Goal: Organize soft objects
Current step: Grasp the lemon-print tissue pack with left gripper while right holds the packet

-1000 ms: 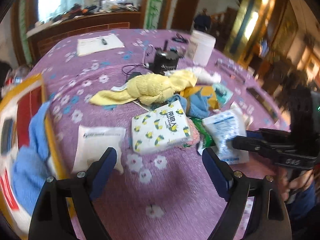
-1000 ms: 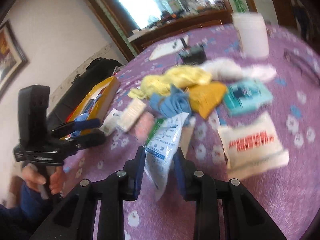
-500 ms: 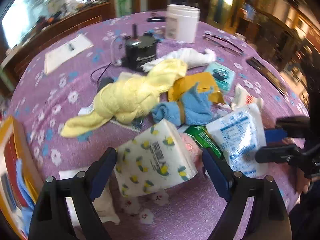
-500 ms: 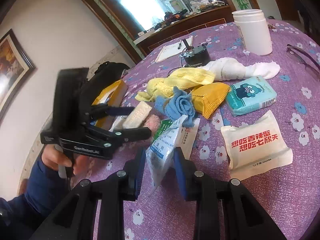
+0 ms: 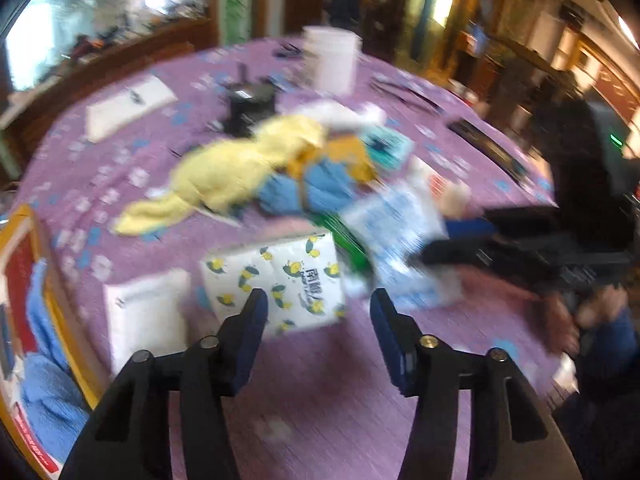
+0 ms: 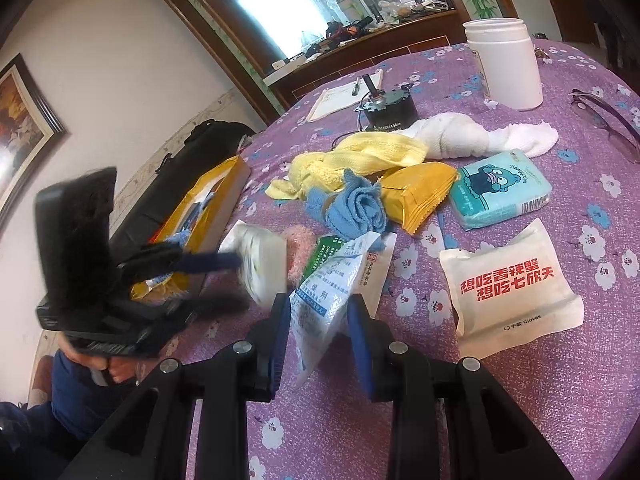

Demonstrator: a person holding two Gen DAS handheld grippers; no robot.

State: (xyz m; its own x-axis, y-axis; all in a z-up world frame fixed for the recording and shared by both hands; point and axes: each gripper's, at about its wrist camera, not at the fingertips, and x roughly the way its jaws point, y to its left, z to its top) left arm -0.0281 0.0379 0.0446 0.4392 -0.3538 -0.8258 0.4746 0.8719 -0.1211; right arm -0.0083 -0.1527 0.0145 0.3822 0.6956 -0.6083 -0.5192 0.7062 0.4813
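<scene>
The tissue pack [image 5: 276, 280], a soft white block printed with lemons, sits between the left gripper's [image 5: 316, 320] jaws, which have just been closing around it; in the blurred left view the pack is at the blue pads' tips, and whether they press it I cannot tell. In the right view the same pack [image 6: 260, 264] is a smear at the left gripper's [image 6: 224, 276] fingertips. The right gripper [image 6: 318, 320] has its jaws narrow, pinched on a crinkly white sachet [image 6: 324, 292] with blue print, held upright off the surface [image 6: 500, 412], a purple cloth with white flowers. Behind lie a rolled blue cloth [image 6: 356, 208], a ribbed yellow towel [image 6: 360, 156], a glossy mustard packet [image 6: 420, 188], a white towel [image 6: 472, 132], a teal tissue pack [image 6: 500, 188] and a flat white glove pouch [image 6: 512, 284]. An open yellow box [image 6: 216, 200] stands at the left edge.
</scene>
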